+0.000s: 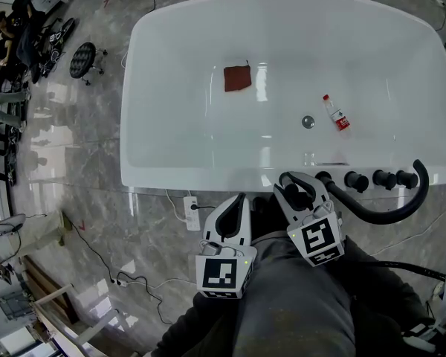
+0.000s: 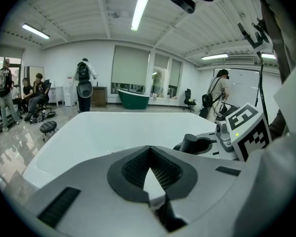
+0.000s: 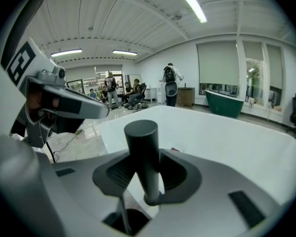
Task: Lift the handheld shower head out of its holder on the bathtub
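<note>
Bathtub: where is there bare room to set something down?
Free: the tub floor left of the brown cloth, and the far end beyond cloth and bottle. Crowded: the near rim at right, with knobs, hose and right gripper.

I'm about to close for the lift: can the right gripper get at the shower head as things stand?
Likely yes. The handle of the shower head stands upright between the jaws of the right gripper, with nothing else between them; the hose curves away to one side.

The cloth lies in the bathtub, left of the bottle.
</note>
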A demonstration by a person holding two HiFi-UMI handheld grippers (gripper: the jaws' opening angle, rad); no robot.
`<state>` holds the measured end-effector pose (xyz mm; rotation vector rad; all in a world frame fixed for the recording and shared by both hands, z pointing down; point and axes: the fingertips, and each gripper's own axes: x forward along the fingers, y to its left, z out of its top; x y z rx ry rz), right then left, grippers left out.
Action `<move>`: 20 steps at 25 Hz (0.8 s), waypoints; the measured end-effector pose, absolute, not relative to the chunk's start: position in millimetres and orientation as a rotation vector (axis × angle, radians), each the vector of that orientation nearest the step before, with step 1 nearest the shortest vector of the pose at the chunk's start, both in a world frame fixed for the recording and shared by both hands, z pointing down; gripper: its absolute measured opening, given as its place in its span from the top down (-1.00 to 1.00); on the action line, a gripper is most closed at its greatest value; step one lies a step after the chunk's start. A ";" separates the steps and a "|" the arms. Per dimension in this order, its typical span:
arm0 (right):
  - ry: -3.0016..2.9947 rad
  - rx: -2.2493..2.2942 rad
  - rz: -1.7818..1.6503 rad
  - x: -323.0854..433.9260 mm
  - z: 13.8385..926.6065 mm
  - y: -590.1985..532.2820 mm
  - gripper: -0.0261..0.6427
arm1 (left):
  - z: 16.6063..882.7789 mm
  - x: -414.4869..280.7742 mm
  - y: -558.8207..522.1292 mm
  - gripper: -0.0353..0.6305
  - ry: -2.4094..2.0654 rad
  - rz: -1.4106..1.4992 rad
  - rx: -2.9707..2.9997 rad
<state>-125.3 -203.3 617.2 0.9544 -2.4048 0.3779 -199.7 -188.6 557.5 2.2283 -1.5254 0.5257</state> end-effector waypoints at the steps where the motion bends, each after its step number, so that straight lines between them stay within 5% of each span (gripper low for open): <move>1: -2.402 0.951 0.377 -125.7 617.2 -203.3 0.50 | 557.0 -199.9 -189.3 0.88 -1.525 0.525 2.226; 20: -2.478 0.922 0.279 -139.5 481.5 -209.1 0.51 | 436.8 -208.5 -197.5 0.88 -1.576 0.480 2.218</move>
